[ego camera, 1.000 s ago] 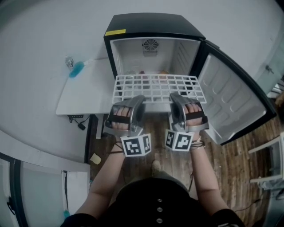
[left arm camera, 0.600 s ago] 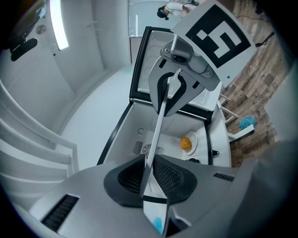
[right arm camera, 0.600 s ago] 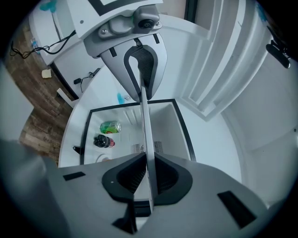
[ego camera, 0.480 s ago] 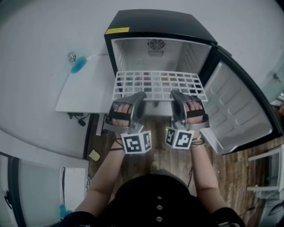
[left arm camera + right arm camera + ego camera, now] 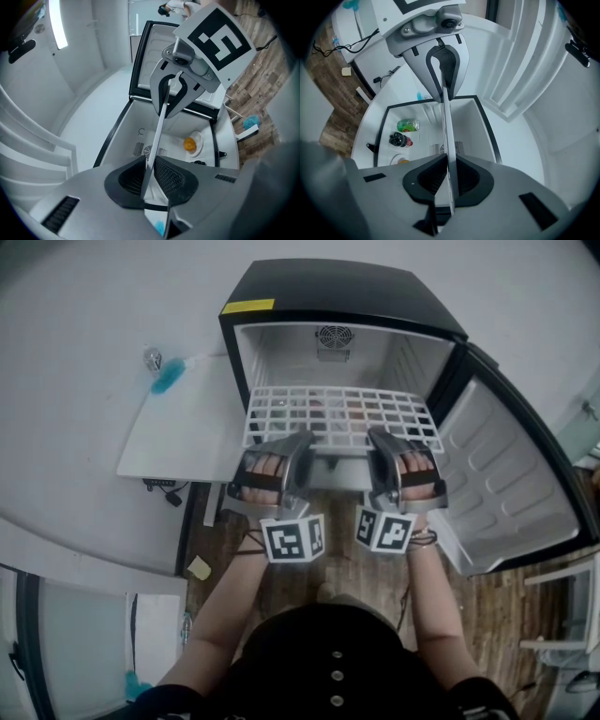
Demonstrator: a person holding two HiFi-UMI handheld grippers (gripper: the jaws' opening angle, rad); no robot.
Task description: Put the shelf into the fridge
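Observation:
The white wire shelf (image 5: 342,416) lies level in the mouth of the open black fridge (image 5: 328,292), its far part inside the white cabinet. My left gripper (image 5: 298,442) is shut on the shelf's near edge at the left. My right gripper (image 5: 375,437) is shut on the same edge at the right. In the left gripper view the shelf (image 5: 159,126) shows edge-on as a thin bar, pinched between the left gripper's (image 5: 151,173) pads. In the right gripper view the right gripper's (image 5: 449,180) pads pinch the shelf edge (image 5: 446,136) in the same way.
The fridge door (image 5: 506,484) stands open at the right. Below the shelf lie an orange on a plate (image 5: 190,144), a green can (image 5: 408,125) and a dark bottle (image 5: 398,139). A white board (image 5: 178,437) with a blue brush (image 5: 167,379) sits left of the fridge.
Both grippers have carried the shelf a little deeper into the fridge opening. Their hold on the near edge has not changed.

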